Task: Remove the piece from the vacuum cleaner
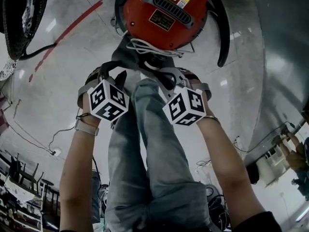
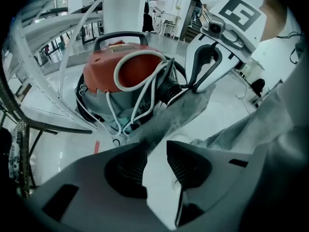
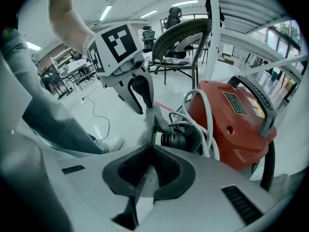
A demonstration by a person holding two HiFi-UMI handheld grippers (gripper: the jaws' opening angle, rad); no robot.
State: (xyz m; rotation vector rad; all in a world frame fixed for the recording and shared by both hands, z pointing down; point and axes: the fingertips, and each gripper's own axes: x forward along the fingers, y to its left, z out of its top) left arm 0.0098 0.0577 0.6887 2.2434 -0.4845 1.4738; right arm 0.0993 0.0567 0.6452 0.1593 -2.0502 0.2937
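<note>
Task looks early on: the grey cloth piece seems still joined to the red vacuum cleaner at its black collar, so pulling it free is prob. what's left. The right gripper is closed on the cloth's thin edge. The left gripper has jaws apart, cloth brushing one pad but not clamped. A white cord loops over the vac. No surface here: vac sits on a glossy pale floor w/ a red line, in a big bright hall, chair behind.
</note>
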